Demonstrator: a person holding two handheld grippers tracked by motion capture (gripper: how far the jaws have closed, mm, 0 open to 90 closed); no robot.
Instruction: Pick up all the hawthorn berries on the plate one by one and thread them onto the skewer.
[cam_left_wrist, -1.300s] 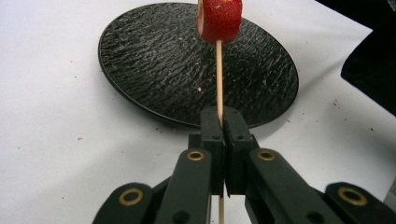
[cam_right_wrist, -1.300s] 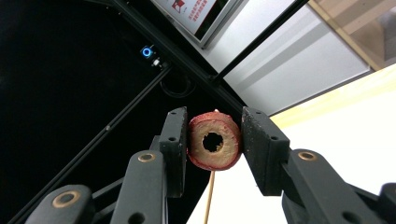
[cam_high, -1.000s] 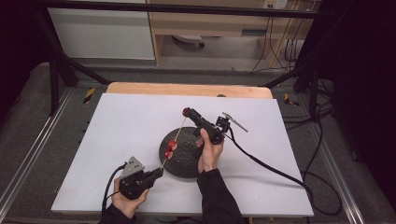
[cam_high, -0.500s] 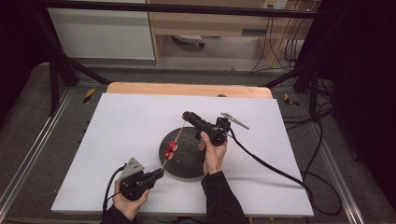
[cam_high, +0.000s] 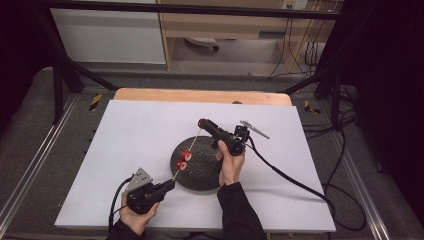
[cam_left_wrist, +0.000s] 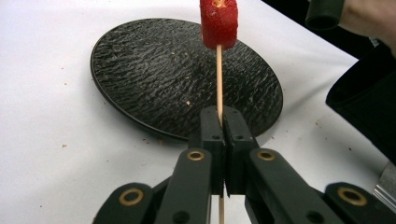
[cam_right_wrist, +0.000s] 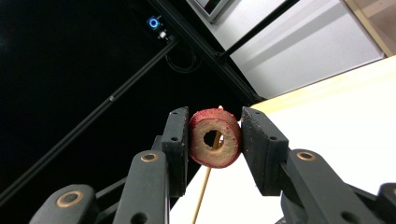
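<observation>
The red ring slice (cam_right_wrist: 215, 143) sits between the right gripper (cam_high: 204, 123)'s jaws, pinched by its rim above the far edge of the black plate (cam_high: 202, 172), its hole lined up with the tip of the wooden skewer (cam_left_wrist: 218, 79). It looks light and soft, likely to crush or split, so a gentle hold across the rim seems best. The skewer is thin and probably bendy; the left gripper (cam_high: 169, 185) has its jaws closed tight on the lower end. Two more red pieces (cam_high: 184, 159) are threaded midway along it. Everything rests over the white desk (cam_high: 125, 135). I can read no writing or labels anywhere.
</observation>
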